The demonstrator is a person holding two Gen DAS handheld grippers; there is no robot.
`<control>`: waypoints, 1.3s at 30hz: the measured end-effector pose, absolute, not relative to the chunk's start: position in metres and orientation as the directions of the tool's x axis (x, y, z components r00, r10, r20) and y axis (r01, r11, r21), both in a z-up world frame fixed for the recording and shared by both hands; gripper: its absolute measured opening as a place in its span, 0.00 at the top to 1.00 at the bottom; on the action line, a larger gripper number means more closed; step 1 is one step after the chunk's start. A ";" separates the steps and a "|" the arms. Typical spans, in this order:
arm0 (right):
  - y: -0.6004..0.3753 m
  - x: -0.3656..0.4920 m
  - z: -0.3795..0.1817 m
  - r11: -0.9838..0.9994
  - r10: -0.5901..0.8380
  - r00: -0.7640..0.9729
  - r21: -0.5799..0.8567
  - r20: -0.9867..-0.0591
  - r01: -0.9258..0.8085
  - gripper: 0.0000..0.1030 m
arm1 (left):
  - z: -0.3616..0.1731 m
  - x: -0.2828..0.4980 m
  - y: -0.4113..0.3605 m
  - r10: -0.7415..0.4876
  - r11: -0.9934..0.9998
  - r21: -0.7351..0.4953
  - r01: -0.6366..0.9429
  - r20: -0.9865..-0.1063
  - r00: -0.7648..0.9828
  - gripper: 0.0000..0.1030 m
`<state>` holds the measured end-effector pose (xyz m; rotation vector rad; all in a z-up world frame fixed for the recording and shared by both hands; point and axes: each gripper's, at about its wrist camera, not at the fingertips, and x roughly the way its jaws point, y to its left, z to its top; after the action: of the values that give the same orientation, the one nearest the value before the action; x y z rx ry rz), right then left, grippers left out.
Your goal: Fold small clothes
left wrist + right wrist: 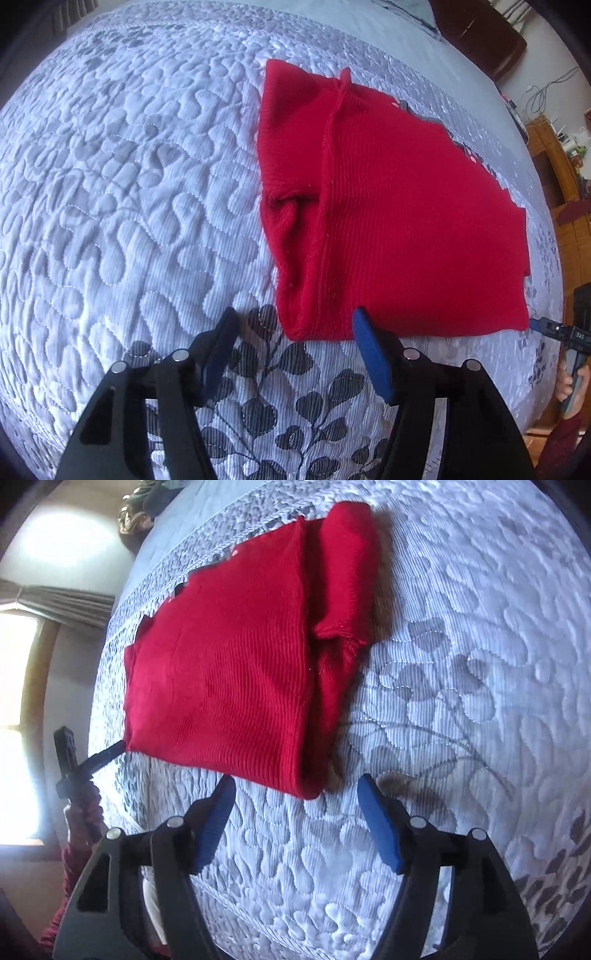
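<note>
Left wrist view alone shows a cabinet point(554, 162); both claws spread beside red sweater point(388, 206).

A solid red ribbed knit garment point(388, 221) lies on a pale blue-white quilted bedspread point(129, 166) patterned with dark grey leaves.

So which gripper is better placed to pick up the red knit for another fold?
Probably the left. The left gripper has open jaws straddling the red knit at its near corner. The right gripper is open too, but stands just short of its corner.
</note>
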<state>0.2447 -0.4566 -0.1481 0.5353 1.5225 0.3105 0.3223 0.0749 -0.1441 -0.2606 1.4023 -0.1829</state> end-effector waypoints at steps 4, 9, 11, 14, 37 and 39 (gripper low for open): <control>-0.450 0.254 -0.162 0.846 0.514 0.024 0.511 -0.857 0.148 0.32 | -0.151 0.338 0.066 -0.319 0.944 -0.328 -0.043 -0.936 0.146 0.32; -0.438 0.264 -0.169 0.832 0.539 0.031 0.538 -0.842 0.134 0.39 | -0.156 0.351 0.040 -0.330 0.943 -0.333 0.001 -0.935 0.130 0.35; -0.434 0.269 -0.172 0.831 0.541 0.037 0.540 -0.840 0.131 0.54 | -0.159 0.353 0.031 -0.309 0.951 -0.309 0.019 -0.943 0.126 0.54; -0.437 0.270 -0.179 0.796 0.585 0.037 0.582 -0.810 0.169 0.89 | -0.160 0.355 0.032 -0.301 0.953 -0.304 -0.004 -0.944 0.133 0.81; -0.456 0.135 -0.107 0.865 0.491 0.030 0.491 -0.871 0.099 0.92 | -0.095 0.211 0.000 -0.292 0.955 -0.283 0.086 -0.948 0.126 0.87; -0.459 0.115 -0.104 0.866 0.490 0.029 0.490 -0.871 0.104 0.92 | -0.095 0.189 -0.004 -0.287 0.956 -0.277 0.098 -0.951 0.113 0.87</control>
<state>0.1149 -0.4594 -0.1037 0.4877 1.5298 0.3164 0.1889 -0.0036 -0.0949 -0.1589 1.4314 -0.2842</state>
